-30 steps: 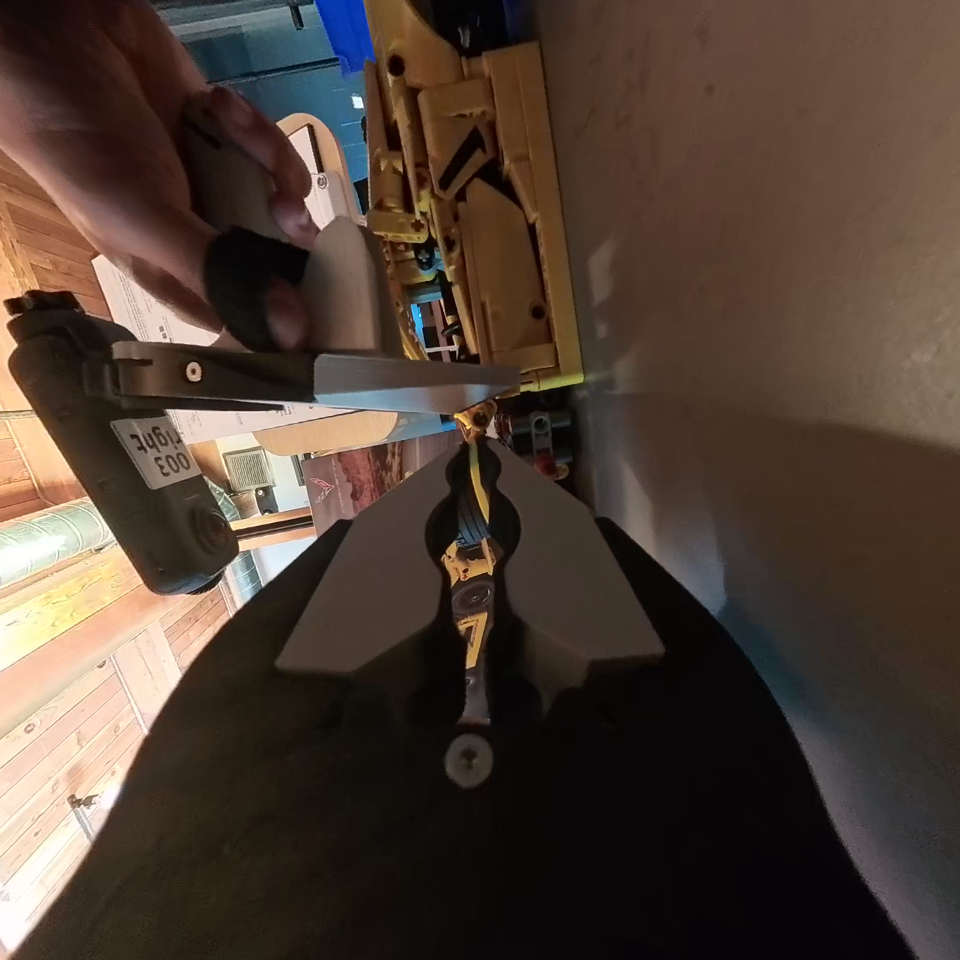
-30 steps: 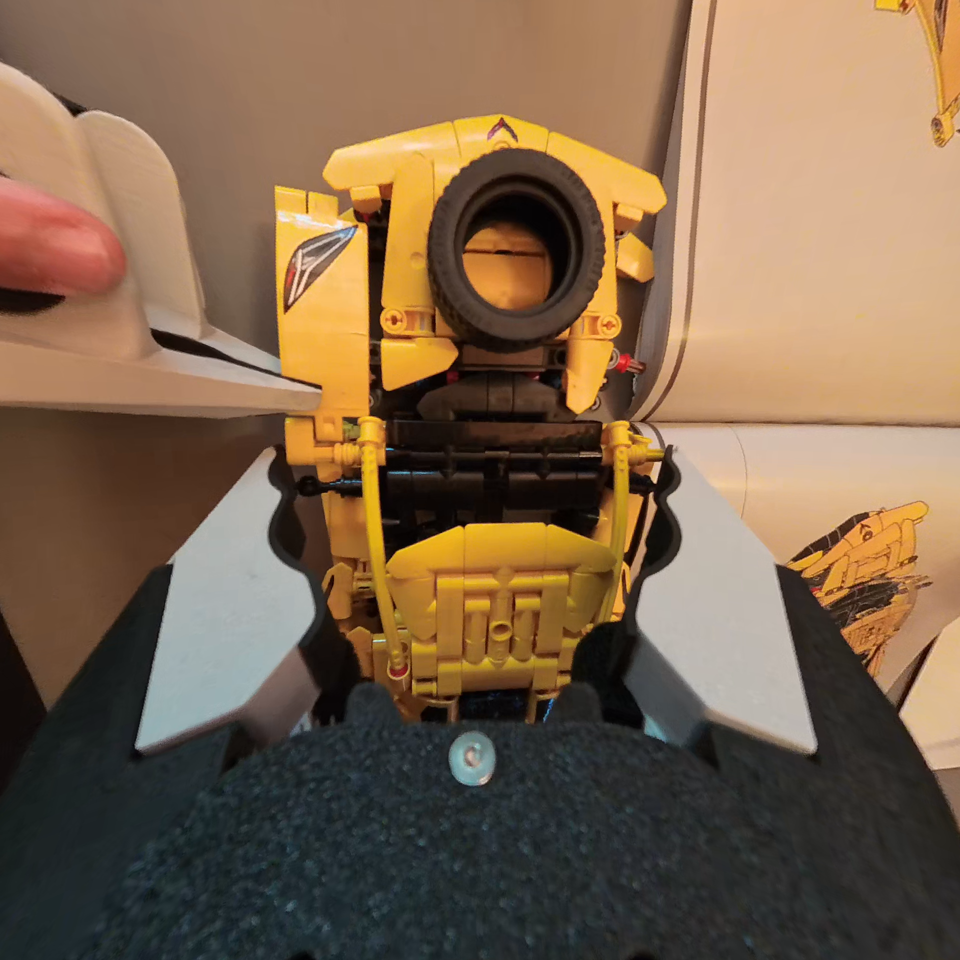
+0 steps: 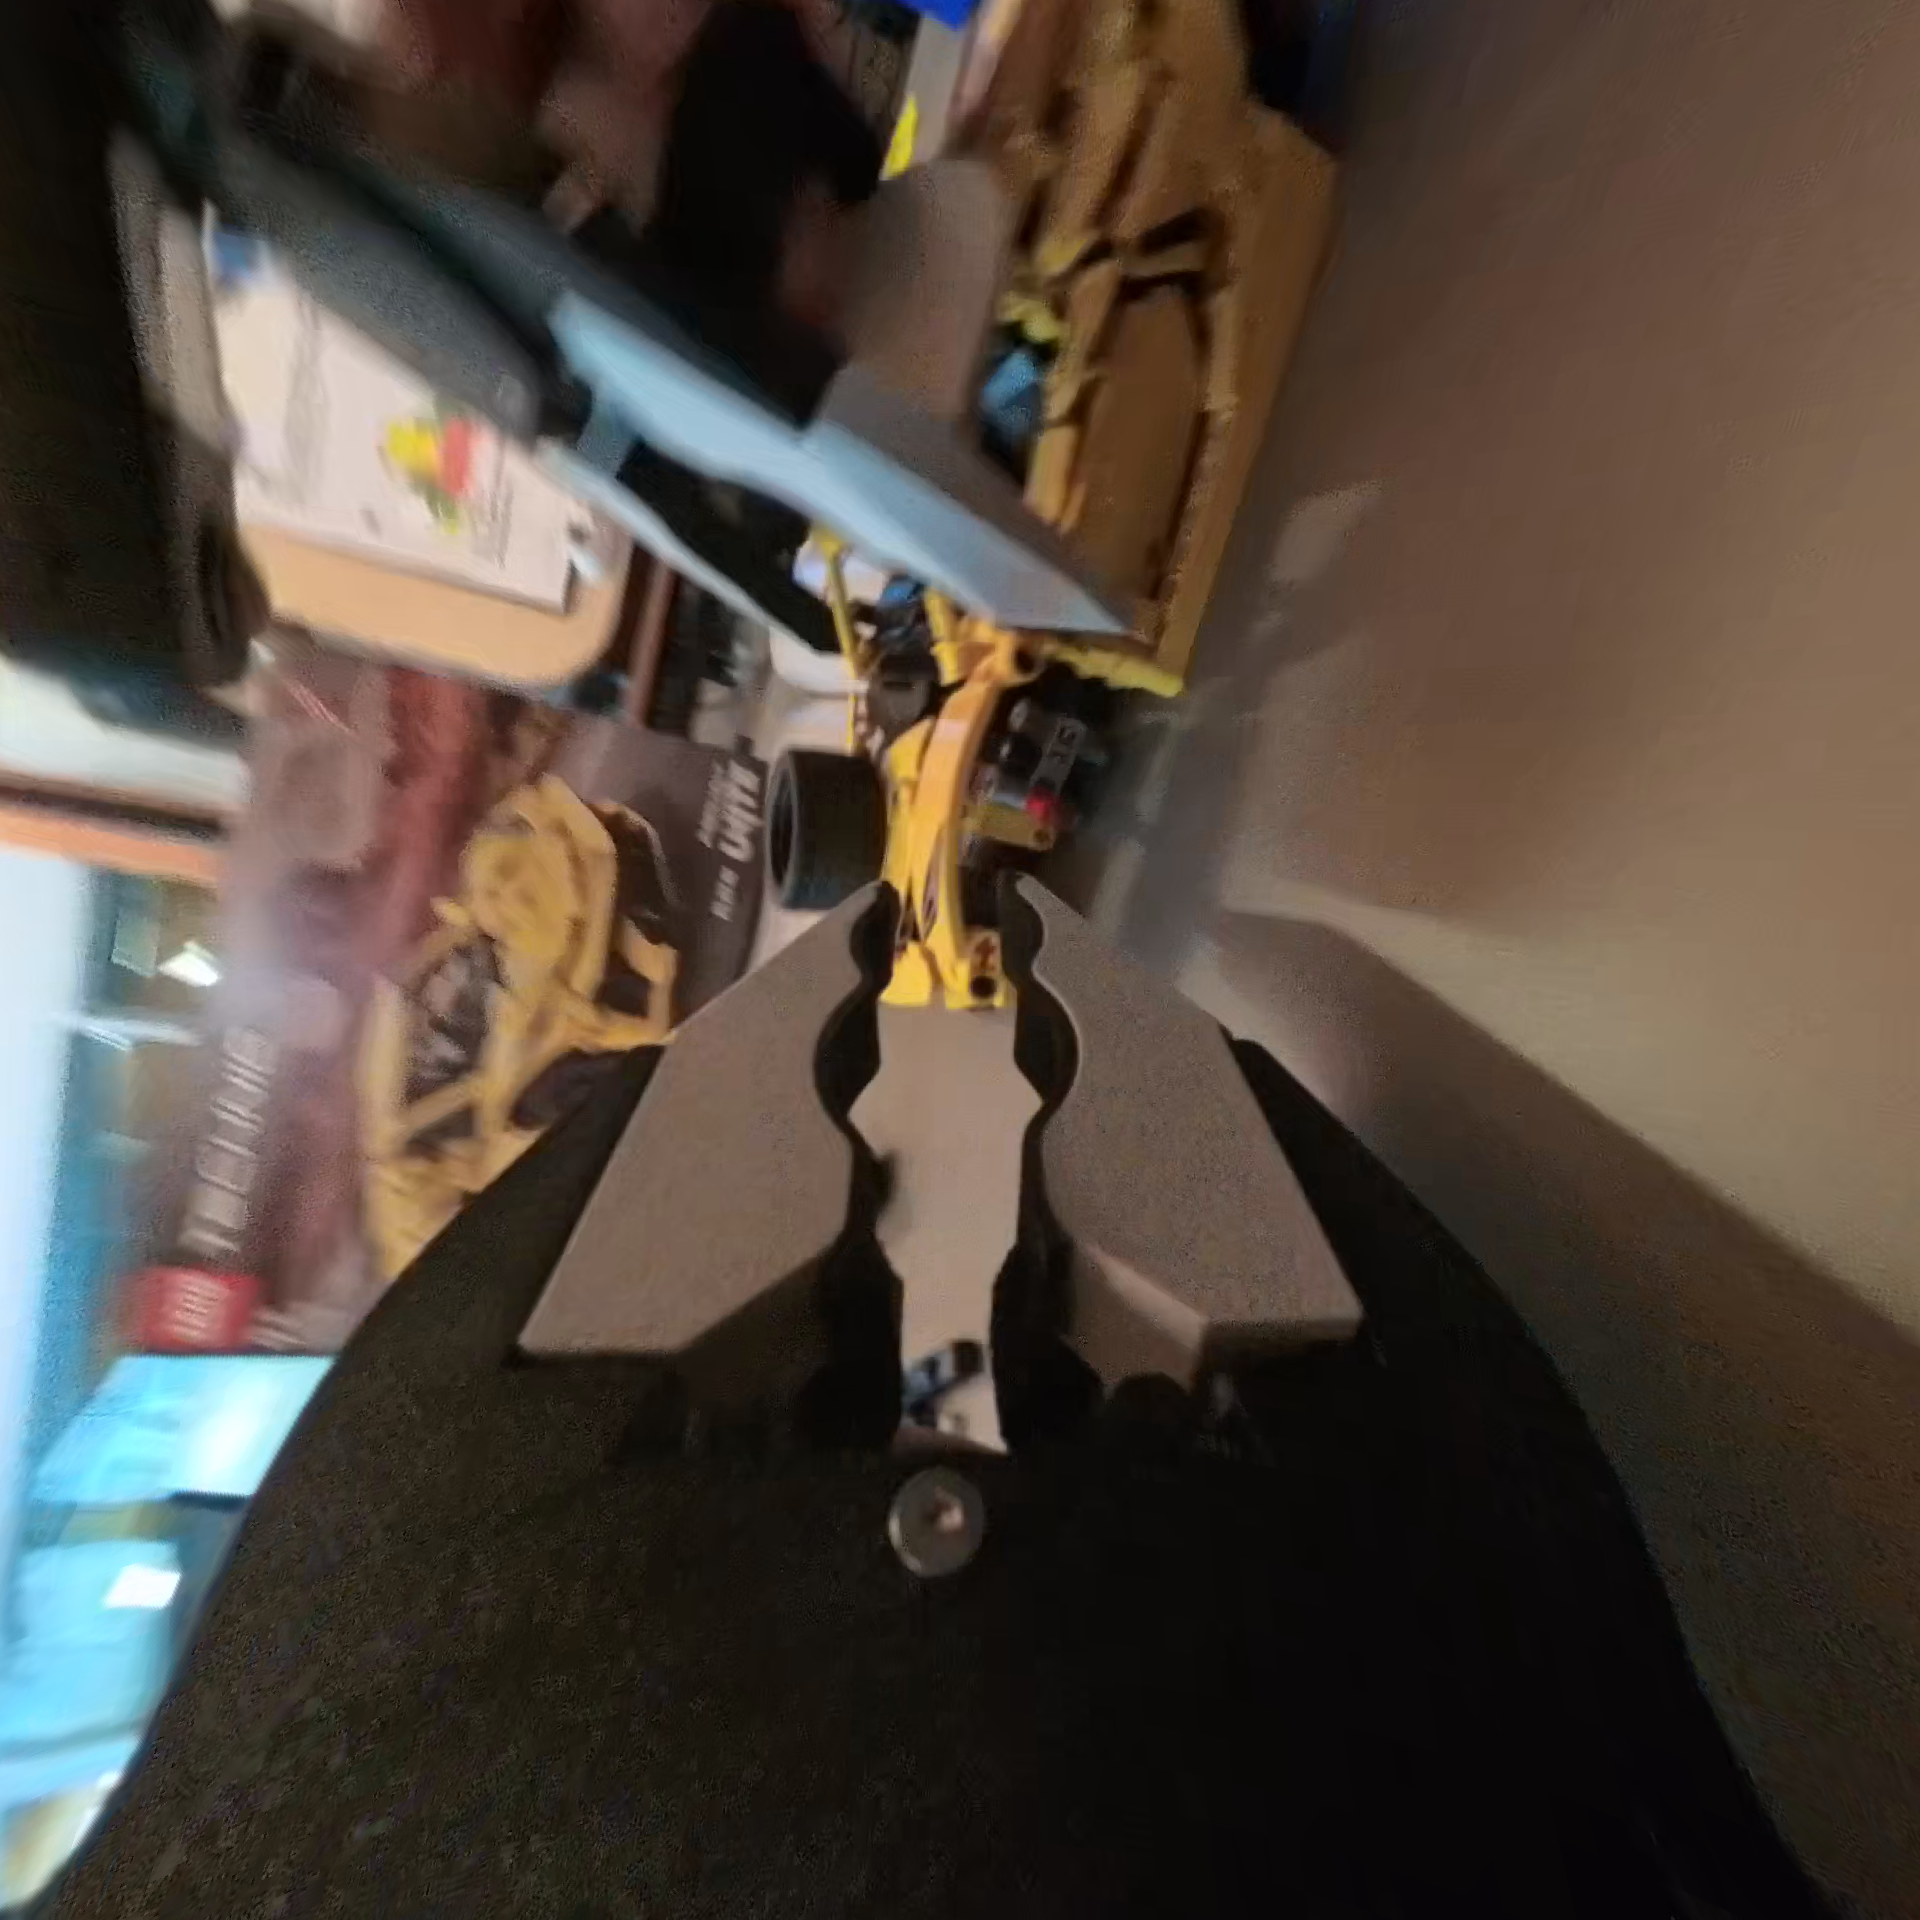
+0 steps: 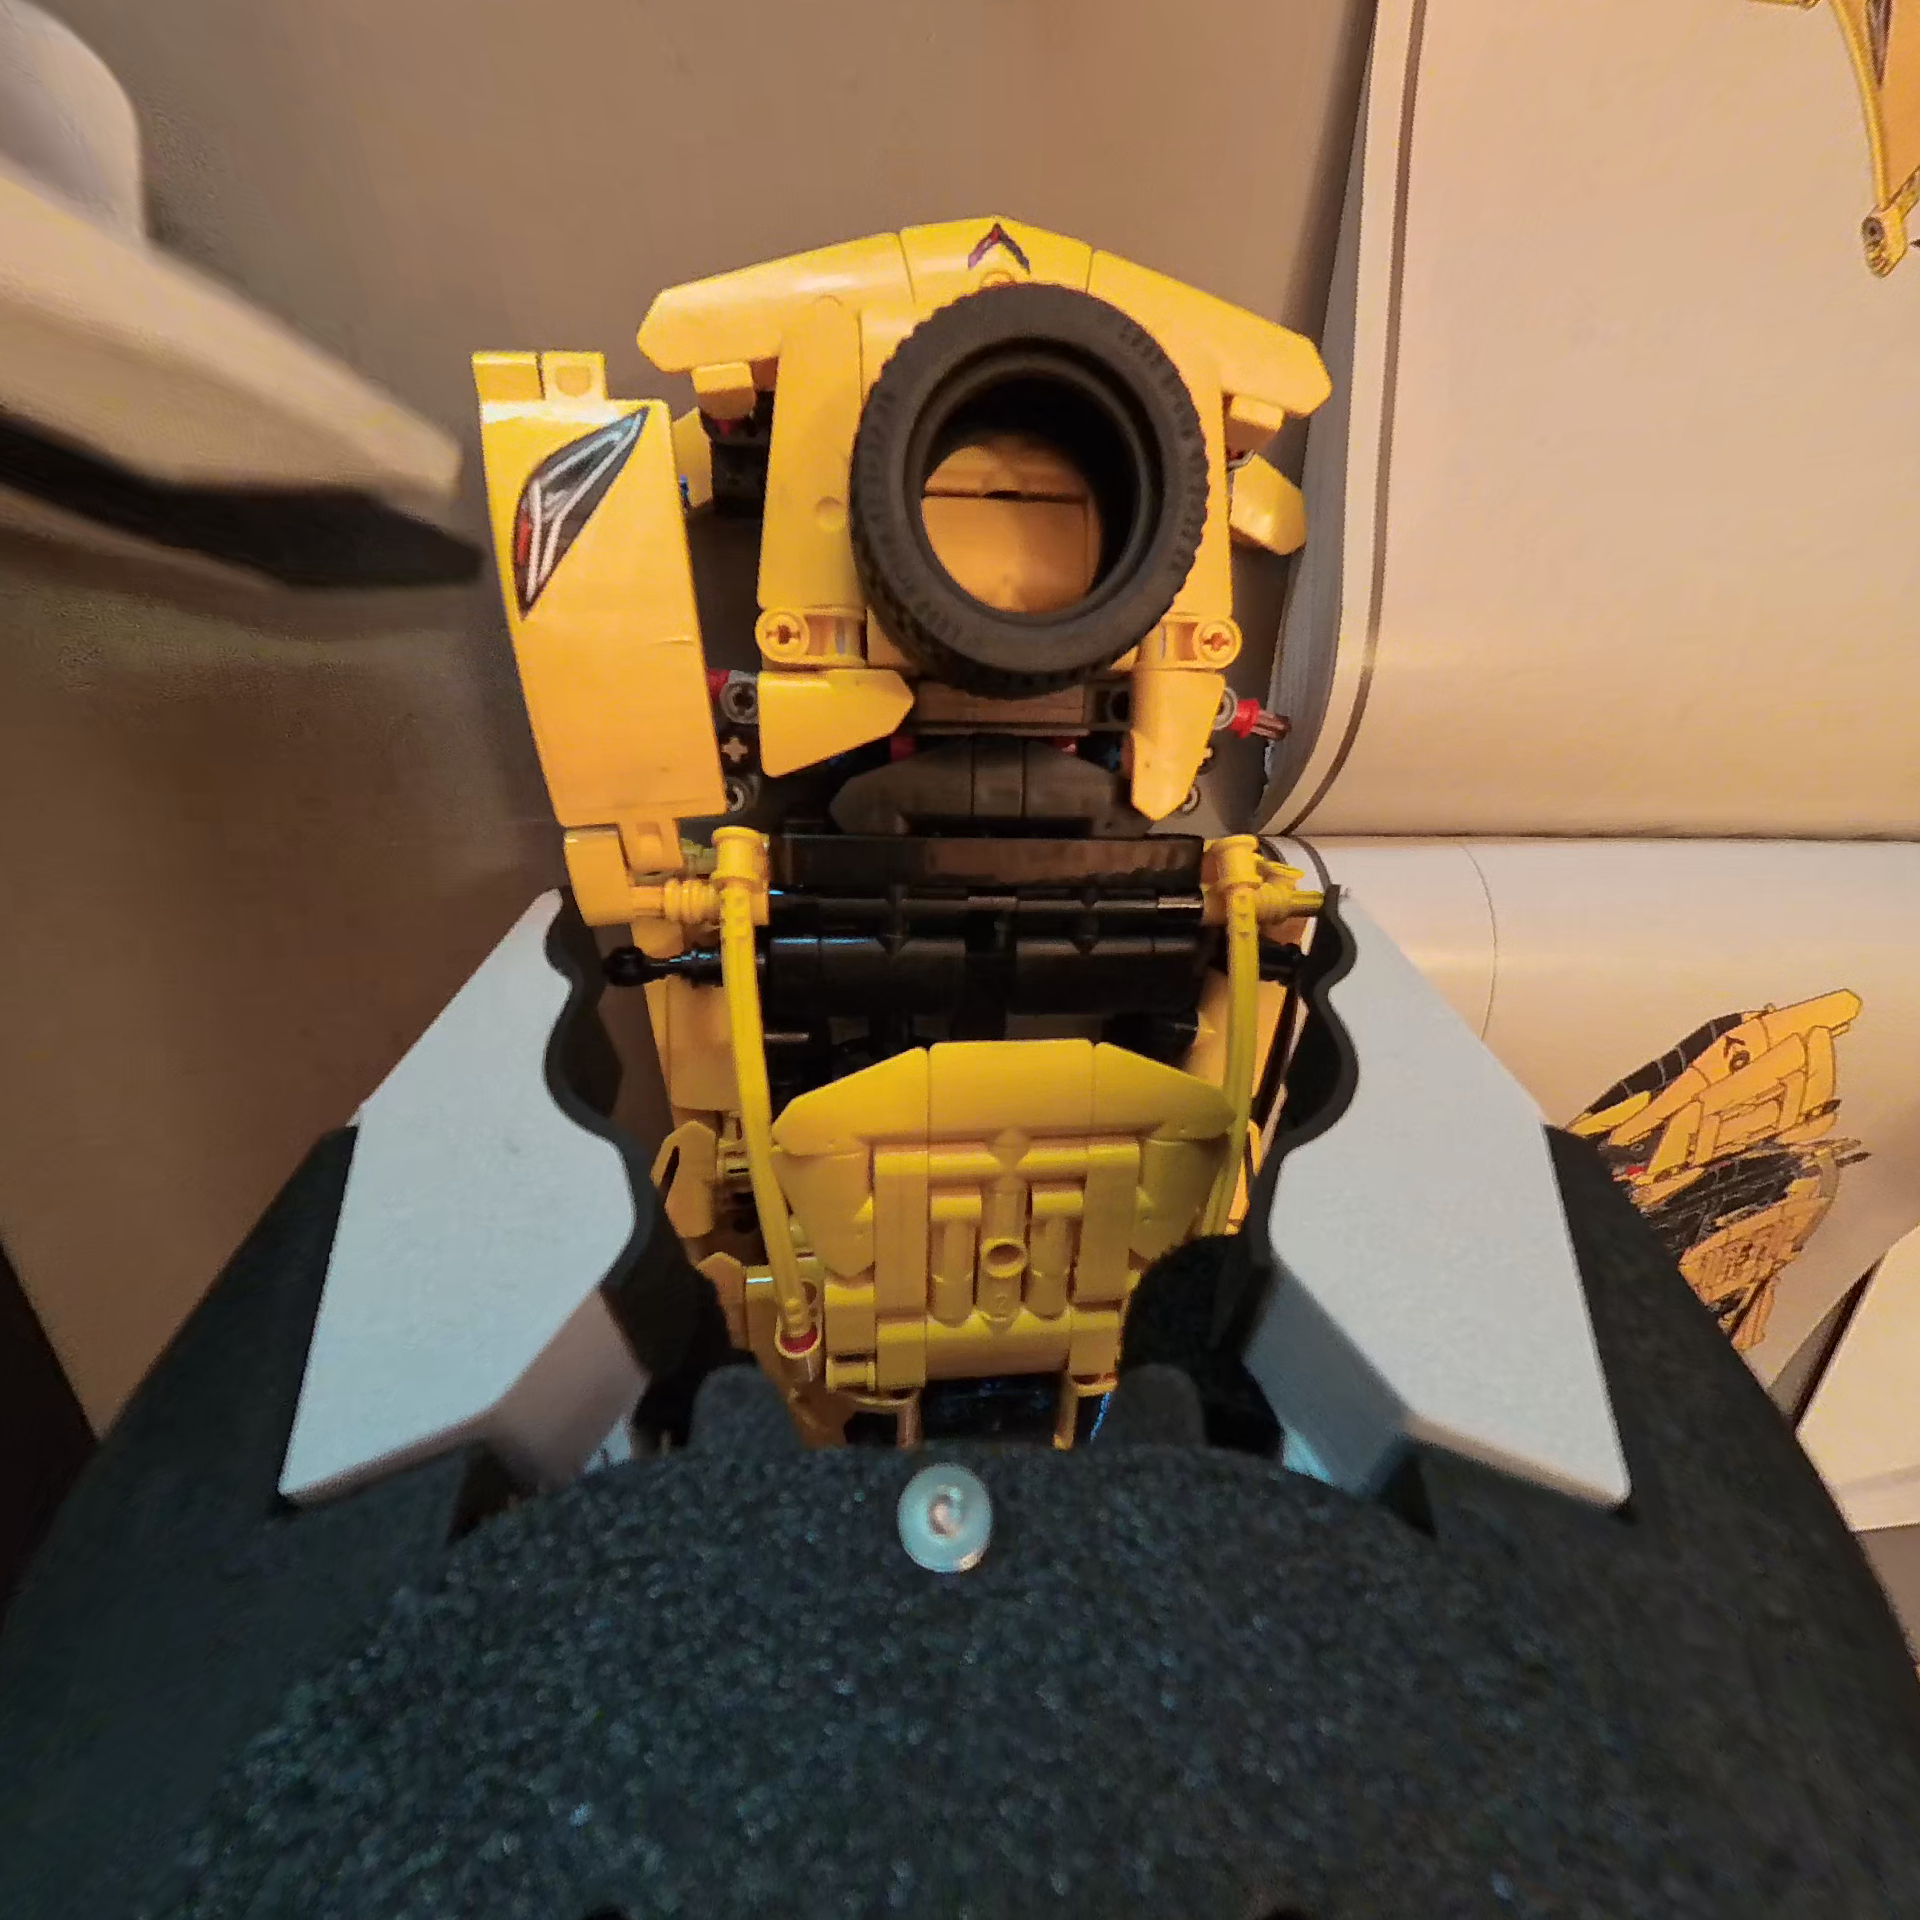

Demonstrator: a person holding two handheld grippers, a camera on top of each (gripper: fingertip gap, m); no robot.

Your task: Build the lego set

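Note:
The yellow lego car (image 4: 997, 1195) stands on end between the fingers of my right gripper (image 4: 951, 914), which is shut on its body. A loose black tyre (image 4: 1029, 520) lies against the car's hood. A yellow panel with a headlight sticker (image 4: 613, 644) sits on the car's left side. My left gripper (image 3: 951, 904) is open and empty, a short way back from the car (image 3: 935, 790) and the tyre (image 3: 821, 821). It also shows blurred in the right wrist view (image 4: 457, 520), apart from the panel. A finger (image 3: 935, 530) of the right gripper reaches onto the car.
An open instruction booklet (image 4: 1610, 520) with pictures of the car lies on the grey table (image 4: 312, 208), right of the car. The lego box (image 3: 468, 987) stands behind the car in the left wrist view. The left wrist view is motion-blurred.
My left gripper was shut on the edge of the car's side panel; it has opened, let go and pulled back and to the side. The right gripper still holds the car.

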